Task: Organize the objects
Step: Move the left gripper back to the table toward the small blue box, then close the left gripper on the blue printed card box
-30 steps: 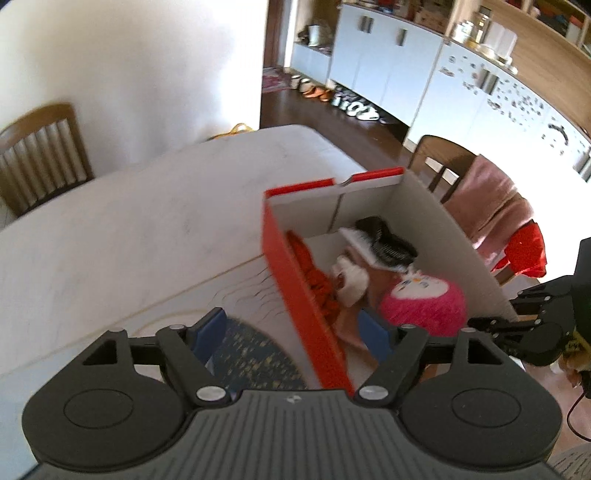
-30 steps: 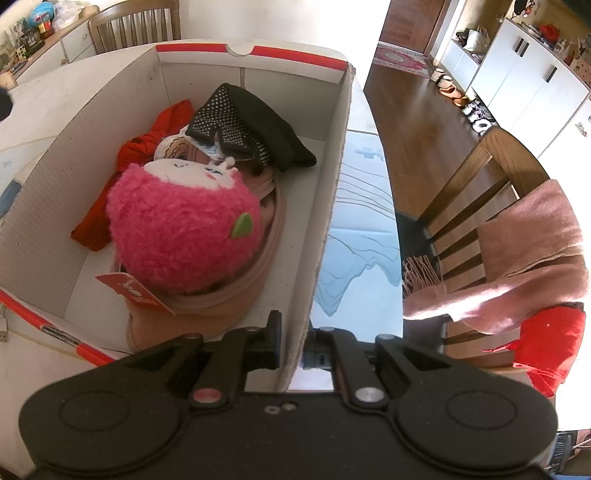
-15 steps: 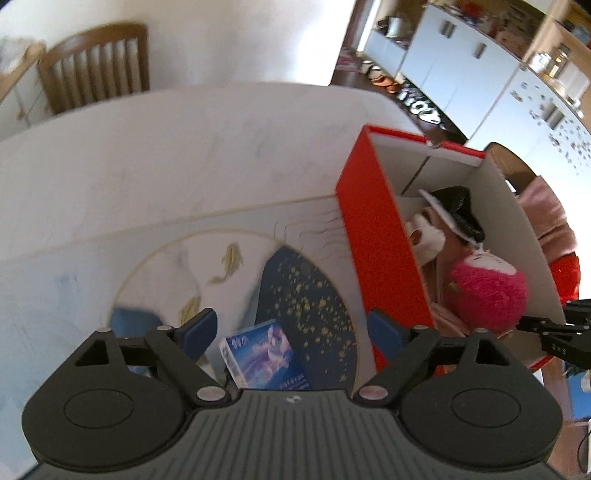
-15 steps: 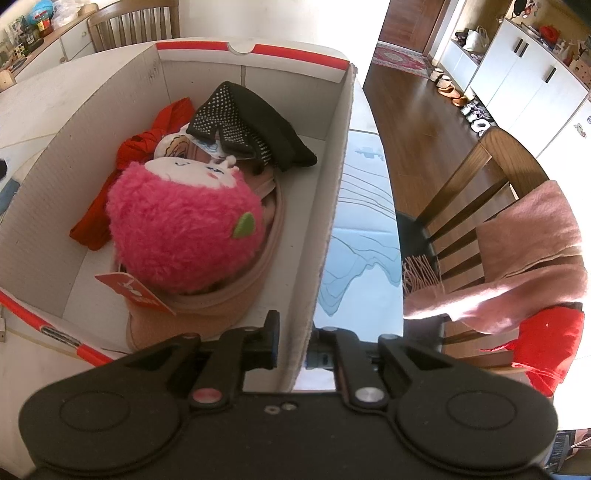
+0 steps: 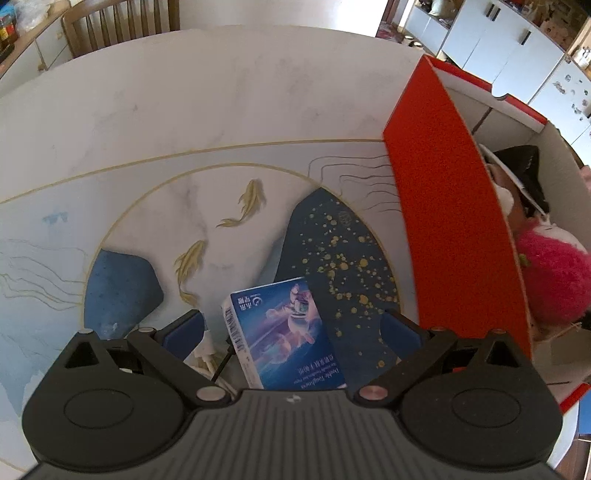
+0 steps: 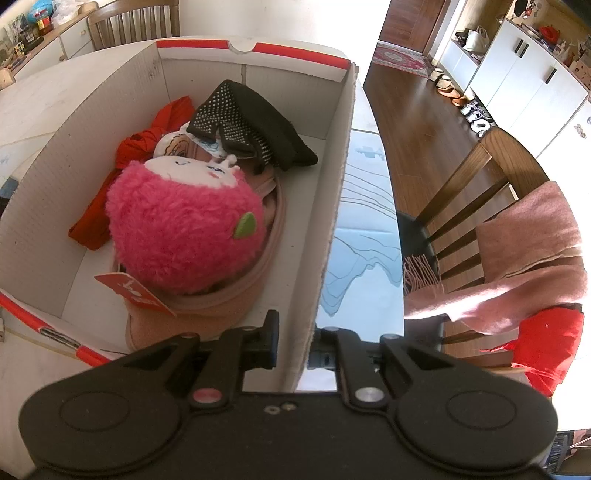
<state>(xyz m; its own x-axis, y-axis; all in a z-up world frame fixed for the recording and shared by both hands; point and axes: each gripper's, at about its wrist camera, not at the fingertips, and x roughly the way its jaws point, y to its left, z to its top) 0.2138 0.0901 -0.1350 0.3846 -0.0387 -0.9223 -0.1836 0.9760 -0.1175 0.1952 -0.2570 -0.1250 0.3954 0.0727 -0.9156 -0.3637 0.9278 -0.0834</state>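
Note:
A blue tissue pack (image 5: 291,332) lies on the painted tabletop (image 5: 221,129). My left gripper (image 5: 291,328) hangs over it, jaws still opening, with a blue pad on each side and neither touching it. A white cable (image 5: 205,354) lies by the left finger. To the right stands the red cardboard box (image 5: 454,221). My right gripper (image 6: 295,339) is shut on the box's right wall (image 6: 332,206). Inside lie a pink plush toy (image 6: 184,236), a black studded cap (image 6: 251,129), a red cloth (image 6: 147,140) and a pink hat (image 6: 207,314).
A wooden chair (image 6: 480,177) to the right of the table carries a pink scarf (image 6: 517,258) and a red cloth (image 6: 546,343). Another chair (image 5: 122,22) stands at the table's far edge. White cupboards (image 6: 517,74) line the far wall.
My left gripper has dropped toward the table and swung left off the box, with its jaws wider. The blue pack has come into view between them. The right gripper has stayed on the box wall.

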